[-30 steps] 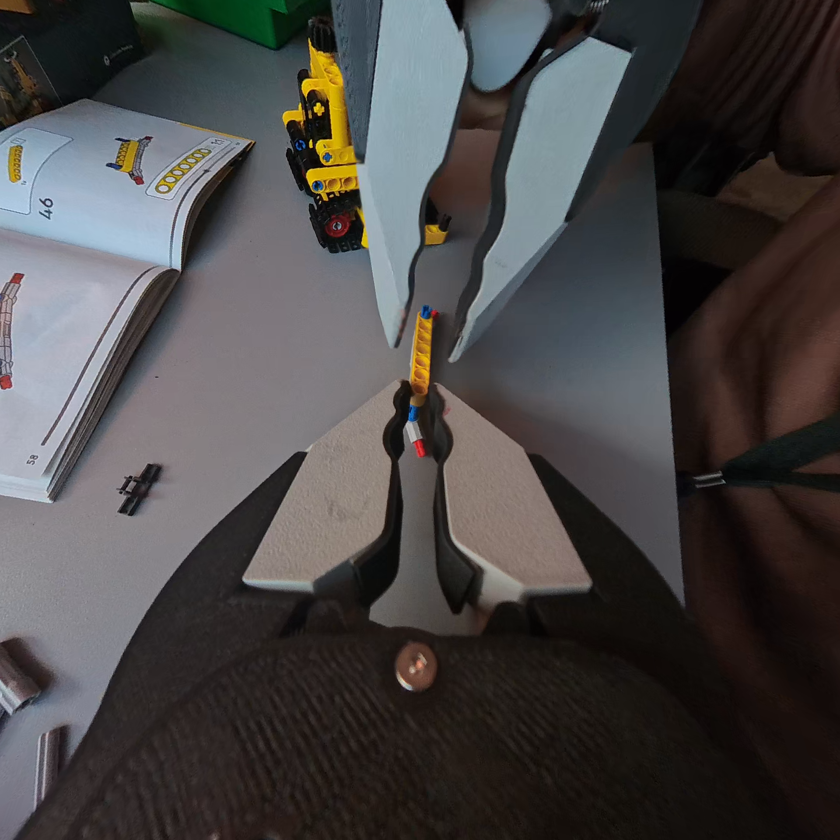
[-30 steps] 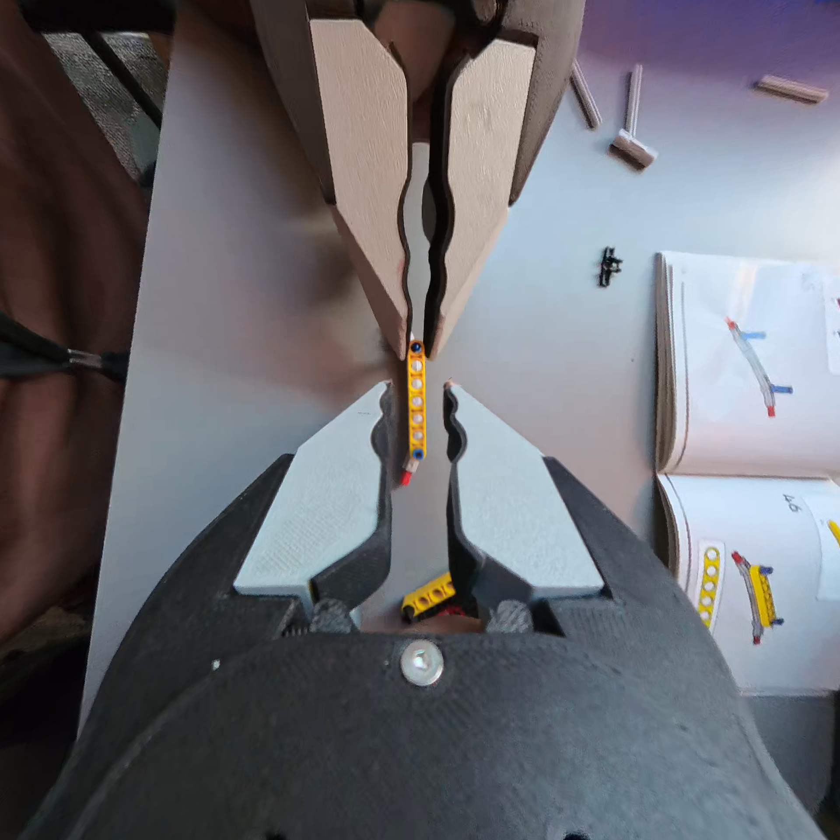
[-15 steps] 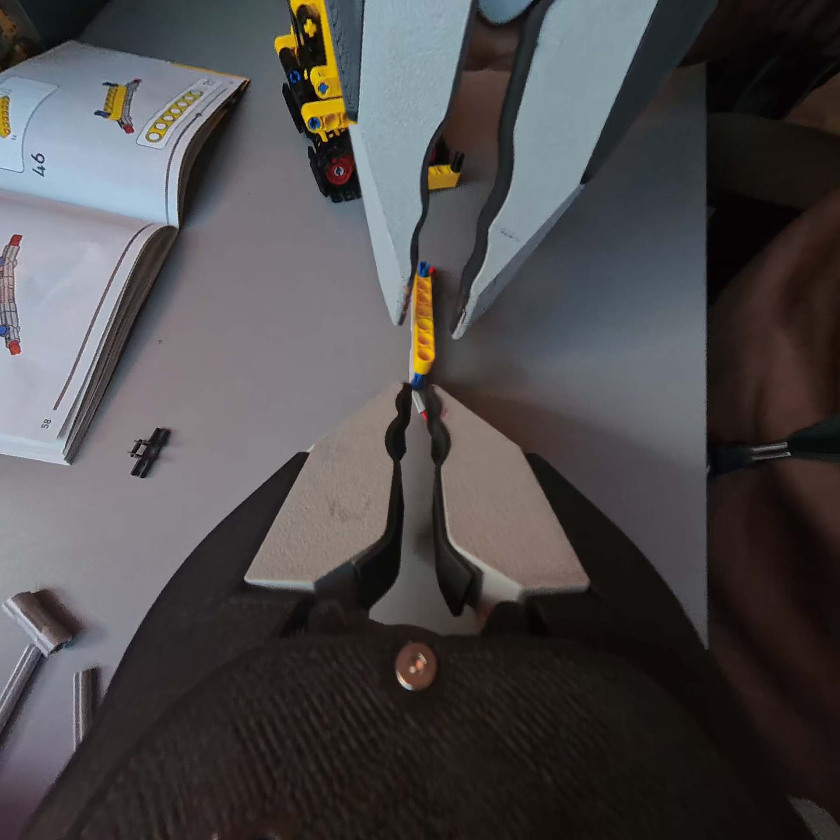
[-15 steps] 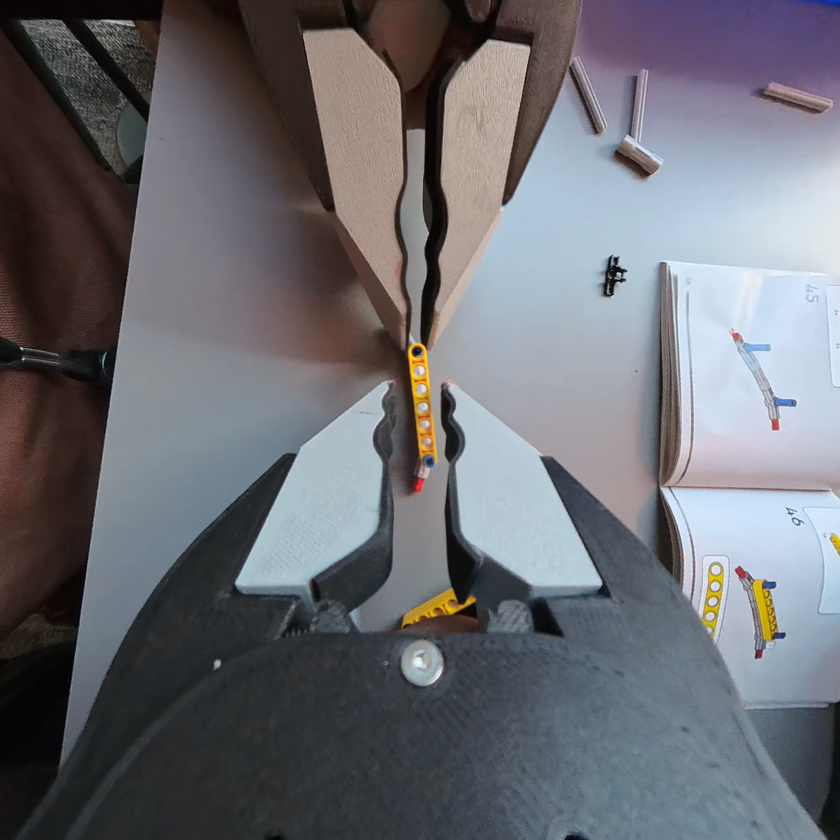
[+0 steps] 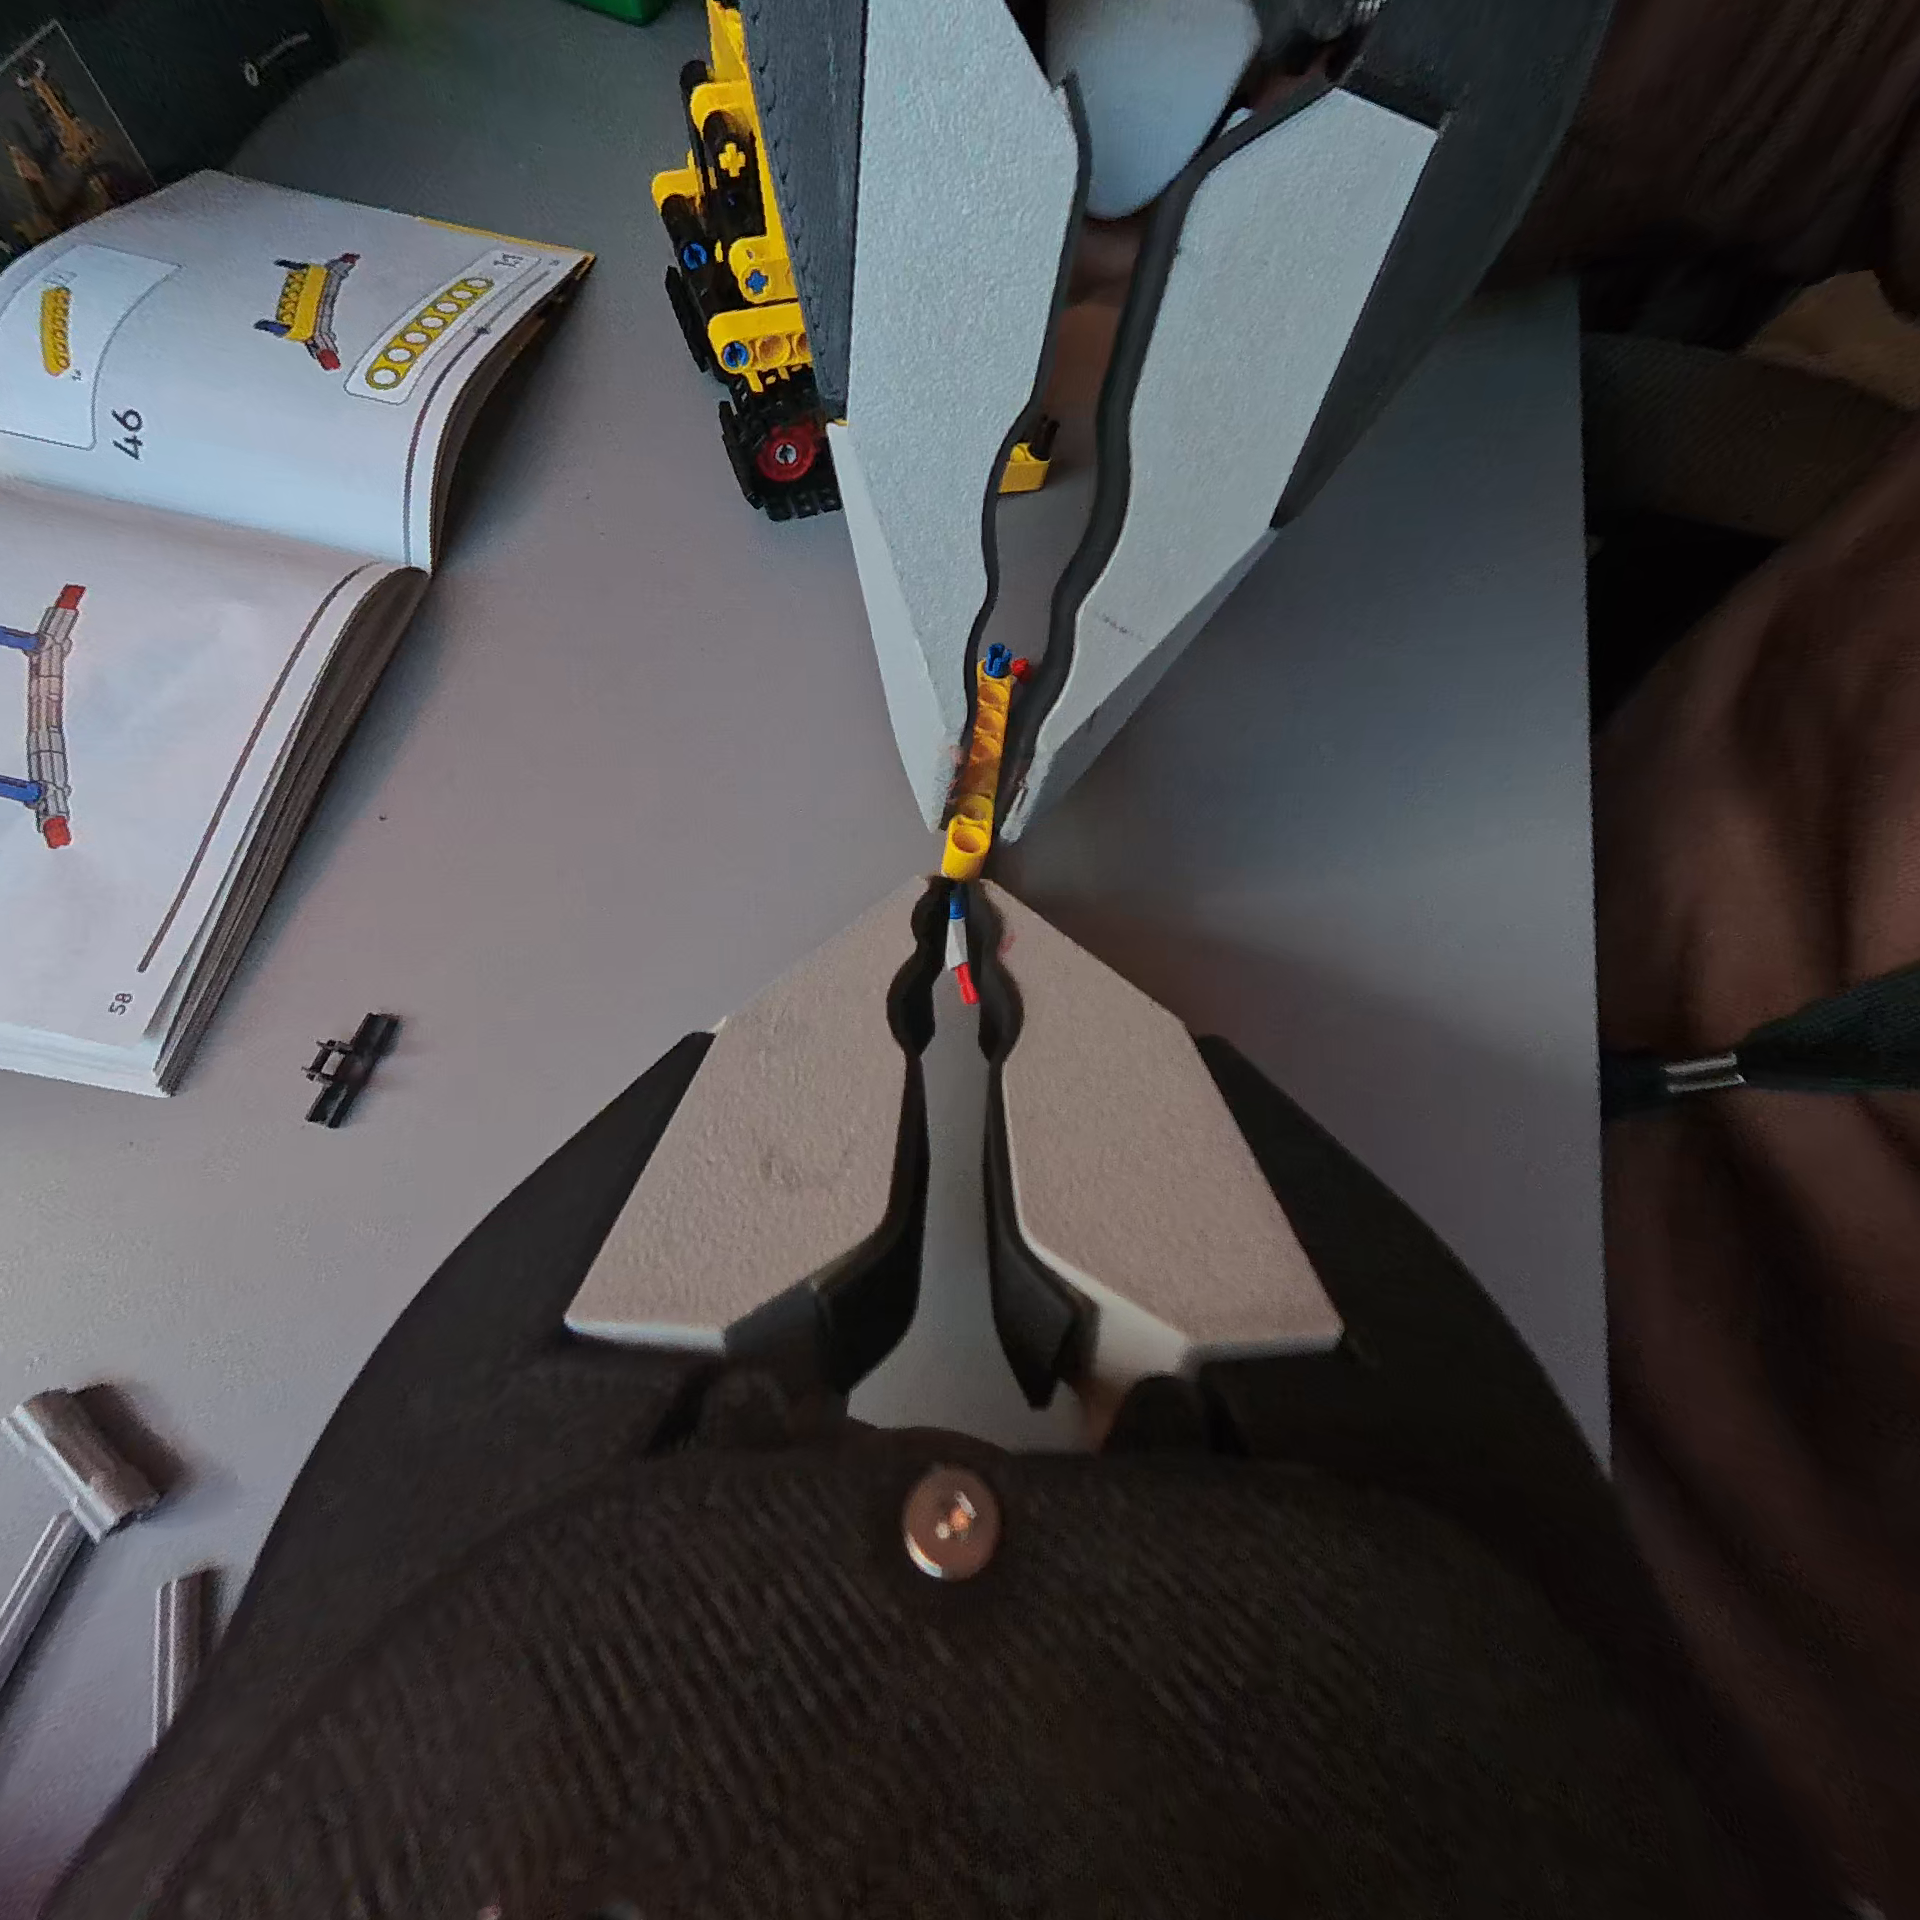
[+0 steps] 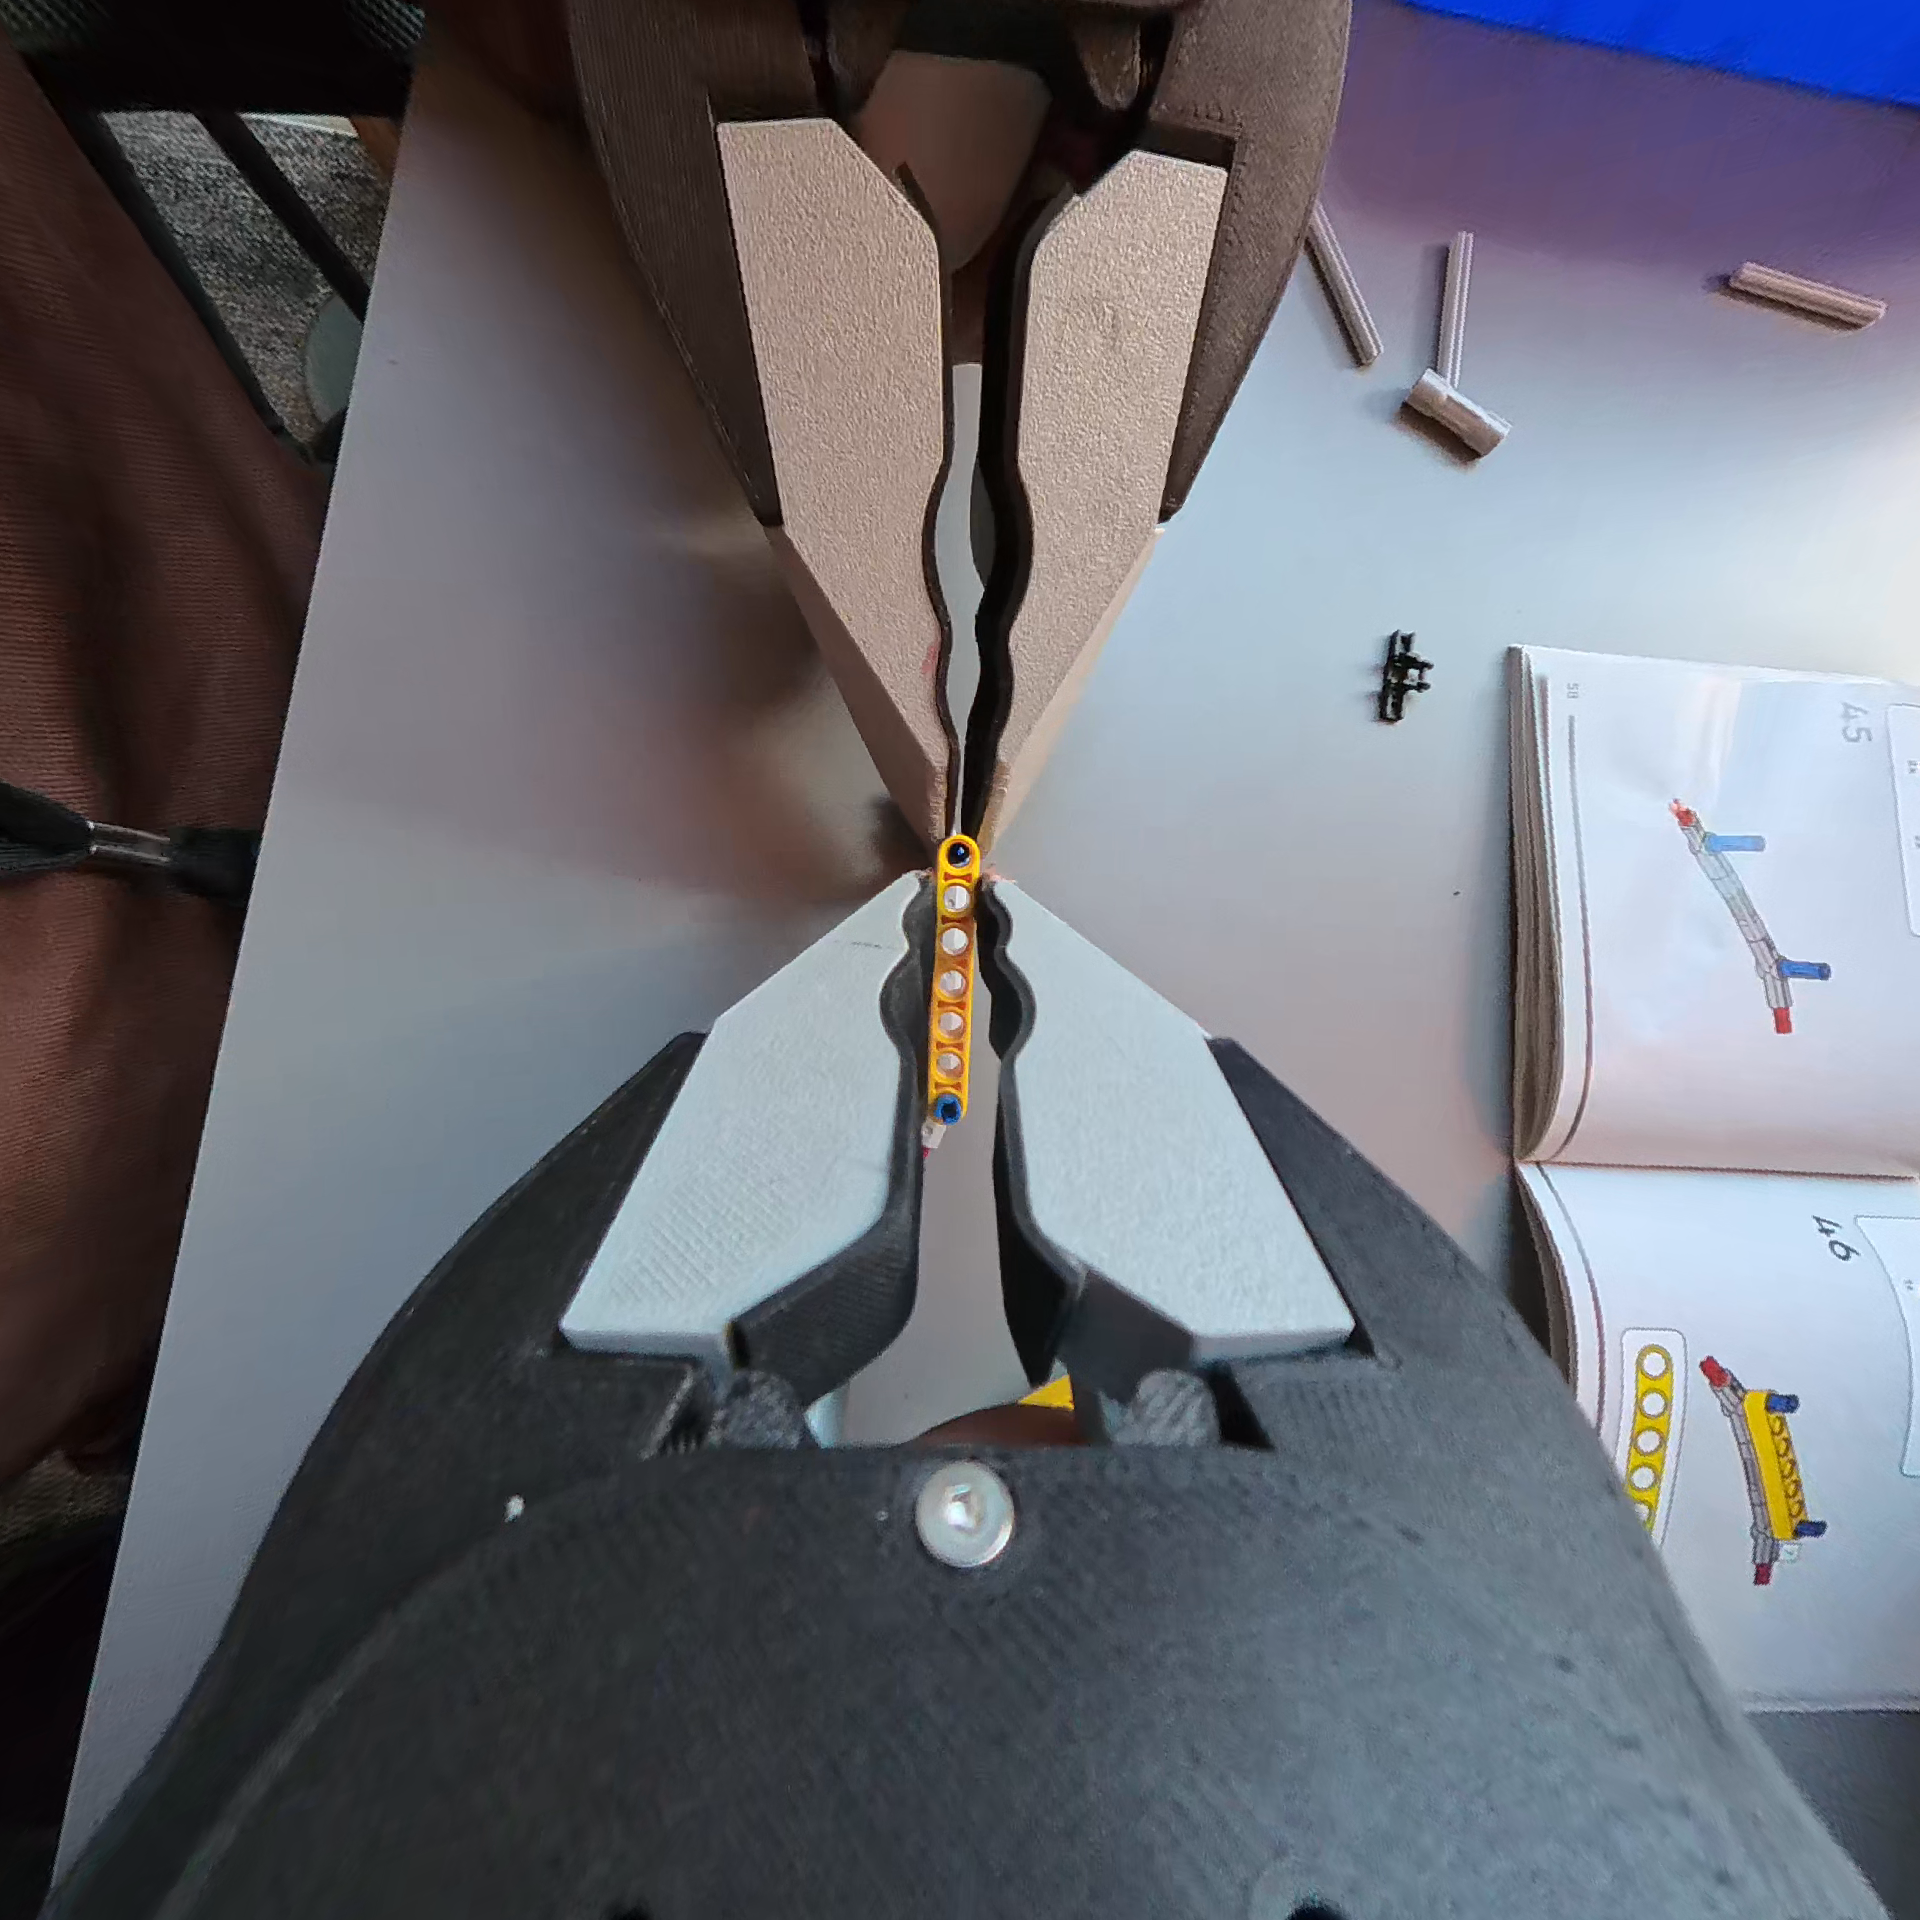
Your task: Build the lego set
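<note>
A small lego assembly, a yellow beam (image 5: pixel 983 748) with holes, blue pins and a white rod with red ends behind it, is held above the grey table (image 5: pixel 644 790) between both grippers. My left gripper (image 5: pixel 962 885) is shut on the assembly's white-and-red end (image 5: pixel 960 951). My right gripper (image 6: pixel 960 883) faces it tip to tip and is shut on the yellow beam (image 6: pixel 954 987), which lies lengthwise between its fingers. The right gripper also shows from above in the left wrist view (image 5: pixel 977 821), the left gripper in the right wrist view (image 6: pixel 966 821).
An open instruction booklet (image 5: pixel 208 582) lies at the left, also in the right wrist view (image 6: pixel 1714 935). A yellow-and-black lego vehicle (image 5: pixel 748 312) stands behind the right gripper. A small black piece (image 5: pixel 351 1068) and grey rods (image 5: pixel 83 1455) lie loose. The table edge (image 5: pixel 1590 831) borders a person's brown clothing. Only a small space, under 4 cm, lies between the two pairs of fingers. The small black piece (image 5: pixel 351 1068) is about 11 cm from both grippers' fingertips. Look for it in the right wrist view (image 6: pixel 1404 669) too.
My right gripper has moved forward over the yellow beam and closed on it; its fingers stood apart before. My left gripper has stayed shut on the assembly's end.
</note>
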The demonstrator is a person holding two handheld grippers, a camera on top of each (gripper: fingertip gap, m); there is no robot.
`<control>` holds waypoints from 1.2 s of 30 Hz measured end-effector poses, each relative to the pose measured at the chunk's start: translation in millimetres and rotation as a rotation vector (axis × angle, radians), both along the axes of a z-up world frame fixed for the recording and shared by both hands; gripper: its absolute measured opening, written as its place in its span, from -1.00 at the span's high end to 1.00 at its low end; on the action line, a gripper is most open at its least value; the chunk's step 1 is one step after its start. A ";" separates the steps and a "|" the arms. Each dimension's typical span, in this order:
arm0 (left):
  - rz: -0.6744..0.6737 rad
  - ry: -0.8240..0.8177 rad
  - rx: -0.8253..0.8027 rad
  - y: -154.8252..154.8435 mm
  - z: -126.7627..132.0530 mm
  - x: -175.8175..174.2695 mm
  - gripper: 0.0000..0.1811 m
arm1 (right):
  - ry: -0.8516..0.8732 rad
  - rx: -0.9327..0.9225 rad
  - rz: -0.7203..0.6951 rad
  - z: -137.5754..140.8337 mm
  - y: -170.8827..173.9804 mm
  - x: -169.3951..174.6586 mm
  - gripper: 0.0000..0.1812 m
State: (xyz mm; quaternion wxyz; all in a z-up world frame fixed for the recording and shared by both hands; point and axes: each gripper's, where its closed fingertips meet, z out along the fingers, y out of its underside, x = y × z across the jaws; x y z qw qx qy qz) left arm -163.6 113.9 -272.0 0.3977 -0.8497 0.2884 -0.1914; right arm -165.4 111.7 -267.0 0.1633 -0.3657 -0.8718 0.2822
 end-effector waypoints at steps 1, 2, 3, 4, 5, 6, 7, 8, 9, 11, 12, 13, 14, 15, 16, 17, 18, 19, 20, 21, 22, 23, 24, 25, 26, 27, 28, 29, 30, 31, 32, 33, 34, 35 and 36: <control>0.001 0.002 0.000 0.2 -0.2 0.1 1.00 | 0.002 -0.002 -0.003 0.0 0.2 0.0 0.95; 0.001 0.002 -0.001 0.3 -0.3 0.1 1.00 | 0.001 -0.003 -0.005 0.0 0.3 0.1 0.95; 0.000 -0.001 -0.004 0.3 -0.4 0.2 1.00 | -0.004 -0.002 -0.005 -0.1 0.3 0.2 0.95; -0.001 -0.004 -0.008 0.2 -0.5 0.2 1.00 | -0.011 0.004 -0.004 -0.2 0.4 0.2 0.95; -0.001 -0.007 -0.011 0.3 -0.7 0.3 1.00 | -0.019 0.016 -0.001 -0.2 0.6 0.3 0.96; -0.001 -0.010 -0.014 0.4 -0.7 0.3 1.00 | -0.023 0.033 0.006 -0.4 0.8 0.3 0.96; -0.002 -0.012 -0.016 0.5 -0.9 0.3 1.00 | -0.025 0.052 0.015 -0.4 0.9 0.3 0.96; -0.002 -0.013 -0.018 0.4 -1.0 0.4 1.00 | -0.030 0.064 0.022 -0.6 1.0 0.4 0.96; -0.003 -0.016 -0.022 0.5 -1.1 0.3 1.00 | -0.036 0.066 0.027 -0.8 1.0 0.4 0.96; -0.004 -0.019 -0.029 0.9 -1.3 0.6 1.00 | -0.052 0.047 0.028 -1.0 1.1 0.5 0.96; -0.005 -0.020 -0.031 1.0 -1.3 0.7 1.00 | -0.052 0.041 0.030 -1.0 1.2 0.6 0.96; -0.005 -0.022 -0.033 0.9 -1.4 0.8 1.00 | -0.052 0.039 0.031 -1.1 1.1 0.6 0.95; -0.006 -0.023 -0.035 0.9 -1.5 0.7 1.00 | -0.047 0.046 0.034 -1.2 0.9 0.5 0.95; -0.005 -0.023 -0.035 0.9 -1.5 0.7 1.00 | -0.047 0.059 0.037 -1.3 1.0 0.4 0.96; -0.004 -0.021 -0.032 1.0 -1.5 0.6 1.00 | -0.053 0.069 0.038 -1.3 1.0 0.1 0.95; 0.002 -0.017 -0.028 1.4 -1.4 0.0 1.00 | -0.061 0.072 0.035 -1.3 1.5 -0.4 0.96; 0.017 -0.020 -0.026 2.2 -1.2 -1.5 1.00 | -0.062 0.074 0.031 -1.4 2.5 -1.3 0.95; 0.022 -0.033 -0.034 0.9 -1.0 -2.4 1.00 | -0.063 0.063 0.030 -1.4 1.7 -1.9 0.95; 0.019 -0.048 -0.044 -1.3 -0.5 -2.8 1.00 | -0.061 0.049 0.034 -1.3 -0.6 -1.9 0.95; 0.022 -0.053 -0.044 -2.4 -0.1 -3.5 1.00 | -0.059 0.046 0.034 -1.2 -1.3 -2.0 0.95; 0.025 -0.046 -0.036 -2.5 0.2 -4.0 1.00 | -0.060 0.046 0.031 -1.2 -1.0 -2.0 0.95; 0.027 -0.038 -0.035 -2.4 -0.4 -4.1 1.00 | -0.063 0.040 0.027 -1.2 -0.8 -2.2 0.95; 0.029 -0.035 -0.045 -2.2 -1.9 -4.5 1.00 | -0.064 0.034 0.022 -1.1 -0.4 -2.7 0.95; 0.030 -0.035 -0.054 -2.1 -2.9 -4.6 1.00 | -0.064 0.030 0.020 -1.1 -0.2 -2.9 0.95; 0.030 -0.034 -0.057 -2.1 -3.4 -4.7 1.00 | -0.065 0.026 0.017 -1.1 -0.1 -3.1 0.95; 0.031 -0.028 -0.061 -2.1 -4.5 -4.8 1.00 | -0.064 0.024 0.016 -1.1 -0.1 -3.2 0.95; 0.031 -0.019 -0.064 -2.1 -5.6 -4.9 1.00 | -0.063 0.027 0.018 -1.2 -0.2 -3.1 0.95; 0.031 -0.003 -0.076 -2.6 -8.3 -5.0 1.00 | -0.063 0.032 0.022 -1.2 -0.4 -3.0 0.95; 0.030 -0.001 -0.070 -2.1 -8.0 -4.8 1.00 | -0.069 0.043 0.025 -1.4 -0.2 -2.8 0.95; 0.031 -0.001 -0.069 -1.9 -7.8 -4.7 1.00 | -0.076 0.057 0.032 -1.5 -0.1 -2.6 0.95; 0.031 0.003 -0.066 -2.0 -7.8 -4.8 1.00 | -0.083 0.073 0.039 -1.7 0.0 -2.5 0.95; 0.031 0.006 -0.065 -2.0 -7.9 -4.8 1.00 | -0.092 0.088 0.045 -1.7 0.0 -2.5 0.95; 0.031 0.004 -0.066 -2.0 -7.8 -4.8 1.00 | -0.103 0.102 0.049 -1.8 0.1 -2.7 0.95; 0.031 0.004 -0.067 -1.7 -7.7 -4.9 1.00 | -0.111 0.117 0.056 -1.8 0.3 -2.9 0.95; 0.034 0.007 -0.066 -0.8 -7.7 -5.0 1.00 | -0.121 0.133 0.062 -1.6 1.1 -3.5 0.95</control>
